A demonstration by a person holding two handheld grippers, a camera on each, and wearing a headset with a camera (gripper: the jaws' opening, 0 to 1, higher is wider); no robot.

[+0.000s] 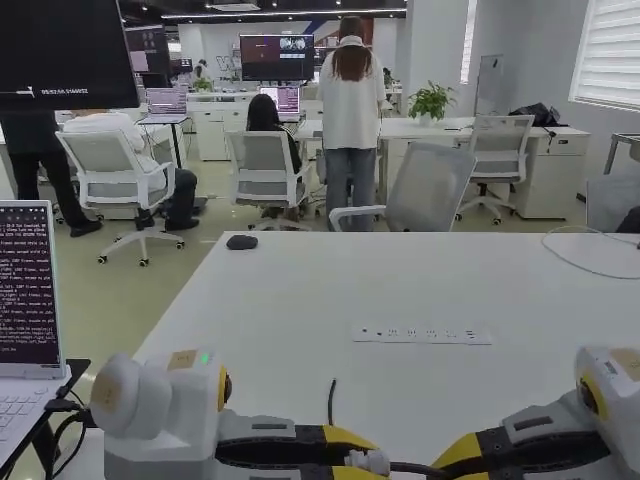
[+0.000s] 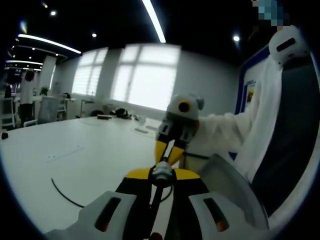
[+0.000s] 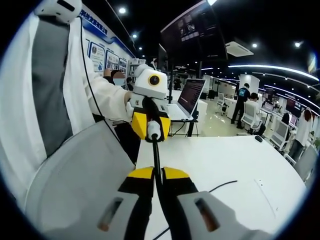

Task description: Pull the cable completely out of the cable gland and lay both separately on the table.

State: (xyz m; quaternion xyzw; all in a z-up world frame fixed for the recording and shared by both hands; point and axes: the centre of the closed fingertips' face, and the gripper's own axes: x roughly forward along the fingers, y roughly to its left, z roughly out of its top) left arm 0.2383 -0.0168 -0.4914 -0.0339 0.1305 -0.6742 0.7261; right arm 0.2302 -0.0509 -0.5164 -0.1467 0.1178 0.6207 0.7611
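Head view: both tools are seen low over the white surface [image 1: 420, 290], with the left tool [image 1: 362, 462] at 7 o'clock and the right tool [image 1: 455, 463] at 5 o'clock. Tips are pointed at each other, near but apart.

Left tool is pressed onto the gland [image 3: 153, 130]. Its white body is pinched between the yellow tips, which is confirmed in the left gripper view.

Right tool is clamped on the black cable [image 3: 156, 152], gripped near the gland. A short straight run is seen between the gland and the right tips. As far as can be seen, the cable is not yet out of the gland; the joint itself is too small to be resolved.

Both parts are held at 6 o'clock in the head view.

A loose stretch of cable is laid on the surface, running toward 12 o'clock from under the tools. Where it joins is hidden.

A white strip [image 1: 421, 334] is set flat past the tools toward 1 o'clock, well apart. A mouse [image 1: 241, 242] is placed at the far edge, at 11 o'clock. A laptop [image 1: 28, 290] is opened at 9 o'clock beside the surface, screen lit.
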